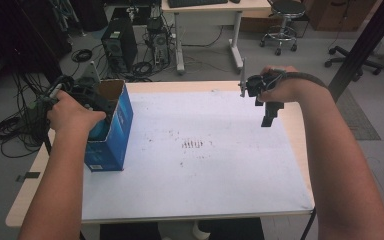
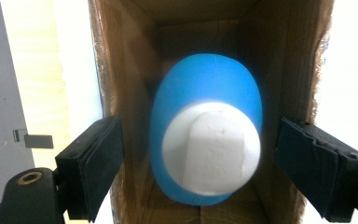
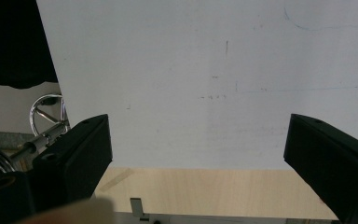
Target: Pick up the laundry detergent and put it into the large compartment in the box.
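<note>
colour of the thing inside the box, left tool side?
Blue with a white end, inside the cardboard box; the bottle-like object shows best in the left gripper view.

Blue oval bottle (image 2: pixel 205 93) with a white cap (image 2: pixel 212 149) sits down inside the open blue box (image 1: pixel 111 135), cap toward me.

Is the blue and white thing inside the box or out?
Inside. The blue and white thing sits between the box's brown cardboard walls.
</note>
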